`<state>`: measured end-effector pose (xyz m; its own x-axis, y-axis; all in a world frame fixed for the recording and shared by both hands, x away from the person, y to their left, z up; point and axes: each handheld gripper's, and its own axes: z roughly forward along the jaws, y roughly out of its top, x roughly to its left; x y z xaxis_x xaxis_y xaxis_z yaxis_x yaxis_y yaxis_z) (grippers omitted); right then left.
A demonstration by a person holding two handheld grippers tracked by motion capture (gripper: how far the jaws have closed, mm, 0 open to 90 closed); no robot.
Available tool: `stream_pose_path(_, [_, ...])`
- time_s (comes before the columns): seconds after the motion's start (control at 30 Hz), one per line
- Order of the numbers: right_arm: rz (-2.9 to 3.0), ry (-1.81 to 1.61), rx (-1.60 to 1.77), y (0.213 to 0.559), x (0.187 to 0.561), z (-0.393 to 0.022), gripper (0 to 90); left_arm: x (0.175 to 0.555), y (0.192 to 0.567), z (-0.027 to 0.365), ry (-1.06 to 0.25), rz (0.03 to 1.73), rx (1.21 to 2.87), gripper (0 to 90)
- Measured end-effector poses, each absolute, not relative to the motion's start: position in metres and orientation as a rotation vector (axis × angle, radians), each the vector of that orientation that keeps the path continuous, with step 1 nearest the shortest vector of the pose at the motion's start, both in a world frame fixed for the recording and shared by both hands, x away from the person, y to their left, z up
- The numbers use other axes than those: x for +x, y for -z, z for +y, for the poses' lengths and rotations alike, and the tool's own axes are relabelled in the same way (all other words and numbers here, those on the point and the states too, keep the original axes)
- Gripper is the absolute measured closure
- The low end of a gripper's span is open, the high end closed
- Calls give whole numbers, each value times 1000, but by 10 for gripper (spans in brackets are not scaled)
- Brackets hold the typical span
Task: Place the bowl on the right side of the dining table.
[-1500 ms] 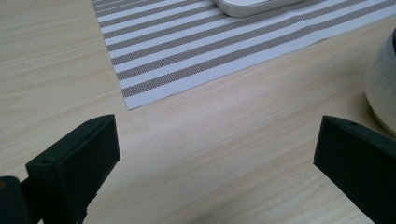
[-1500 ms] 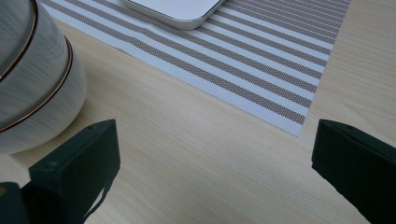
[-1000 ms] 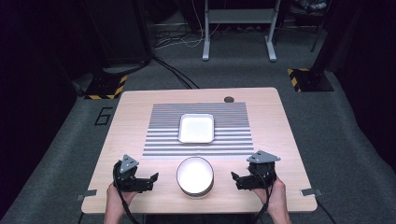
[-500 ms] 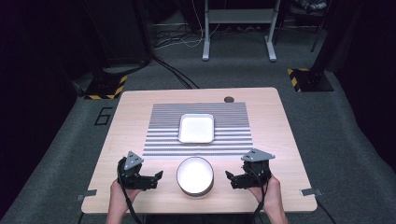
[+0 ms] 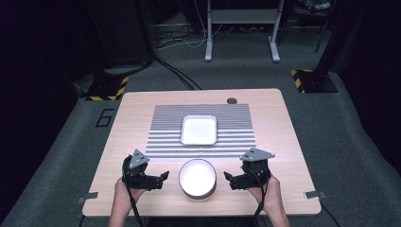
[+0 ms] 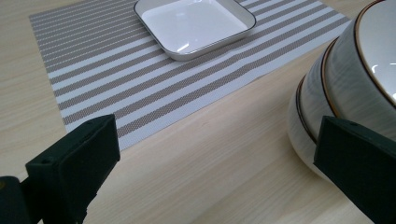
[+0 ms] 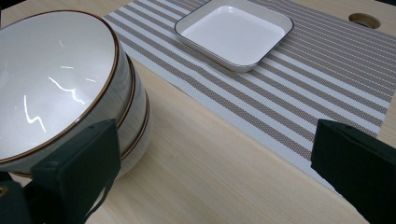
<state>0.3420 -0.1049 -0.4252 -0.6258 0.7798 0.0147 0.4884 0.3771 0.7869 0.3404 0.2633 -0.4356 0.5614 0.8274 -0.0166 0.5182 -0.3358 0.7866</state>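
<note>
A stack of white bowls [image 5: 197,178] with brown rims stands on the bare wood near the table's front edge. My left gripper [image 5: 161,180] is just left of it, open, its jaws pointing at the stack. My right gripper [image 5: 229,181] is just right of it, also open and pointing inward. In the left gripper view the bowls [image 6: 345,84] sit by the right jaw of the gripper [image 6: 215,163]. In the right gripper view the bowls [image 7: 60,84] sit behind the left jaw of the gripper [image 7: 215,172]. Neither gripper holds anything.
A white square plate [image 5: 199,129] lies on a grey striped placemat [image 5: 165,137] in the table's middle. A round cable hole [image 5: 231,100] is at the far edge. Bare wood lies left and right of the mat.
Both grippers have moved inward toward the bowl stack. The bowls and the plate have not moved.
</note>
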Motion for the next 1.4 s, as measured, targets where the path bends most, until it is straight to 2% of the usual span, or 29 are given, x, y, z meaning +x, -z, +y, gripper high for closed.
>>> stream_pose_path(0.87, [2365, -1164, 1013, 415, 343, -74, 6, 339, 420, 245, -439, 999, 1981, 1])
stream_pose_path(1.4, [2462, -1125, 966, 423, 348, -48, 0, 346, 428, 218, -348, 946, 2061, 0])
